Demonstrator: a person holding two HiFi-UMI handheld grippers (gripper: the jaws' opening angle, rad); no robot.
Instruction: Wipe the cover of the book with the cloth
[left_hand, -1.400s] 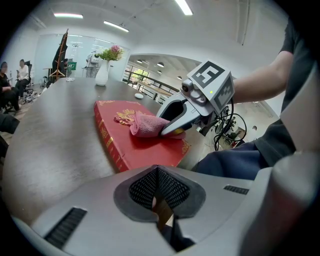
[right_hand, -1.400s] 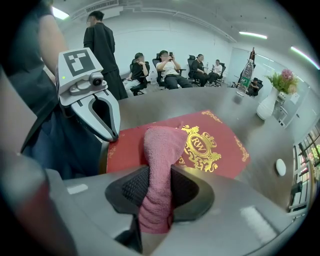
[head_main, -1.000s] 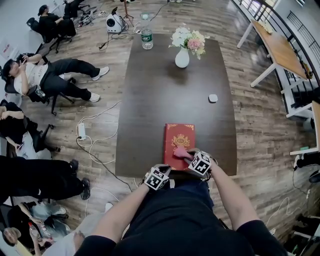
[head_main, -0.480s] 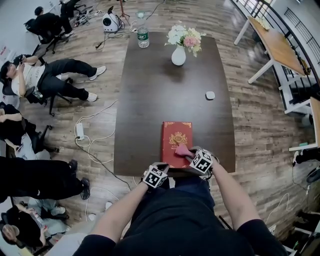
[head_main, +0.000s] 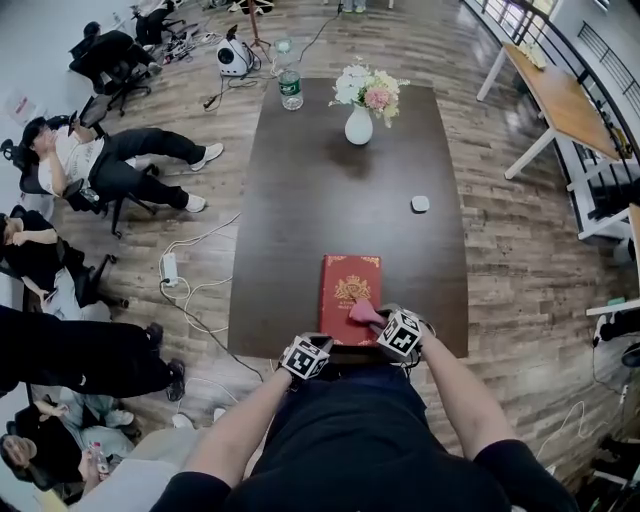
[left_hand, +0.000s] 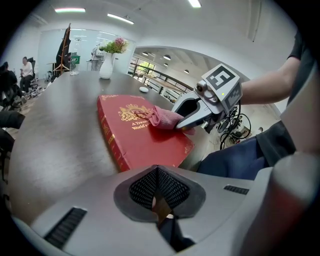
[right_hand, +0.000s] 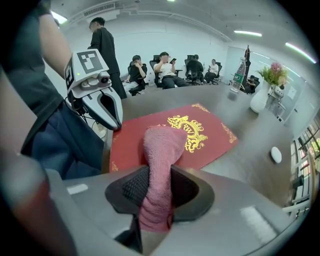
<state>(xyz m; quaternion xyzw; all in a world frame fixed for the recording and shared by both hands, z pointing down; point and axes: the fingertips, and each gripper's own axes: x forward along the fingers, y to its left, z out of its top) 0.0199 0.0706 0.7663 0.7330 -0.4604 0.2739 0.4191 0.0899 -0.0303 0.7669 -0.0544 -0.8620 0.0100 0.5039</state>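
While people (head_main: 95, 160) lounge on chairs beside the long dark table (head_main: 300, 200), the head view shows a white vase of flowers (head_main: 359, 115), a plastic bottle (head_main: 290, 85) and a small white rounded object (head_main: 421, 204), all well beyond the red hardcover book (head_main: 342, 285) lying flat at the near edge.

From the left gripper view, the left gripper (left_hand: 158, 187) hangs just off the book's near corner, fingers pressed together on nothing.

From the right gripper view, the right gripper (right_hand: 157, 200) tilts down over the gold-embossed cover, fingers pinching a fuzzy pink cloth (right_hand: 160, 145) whose rolled end rests on it.
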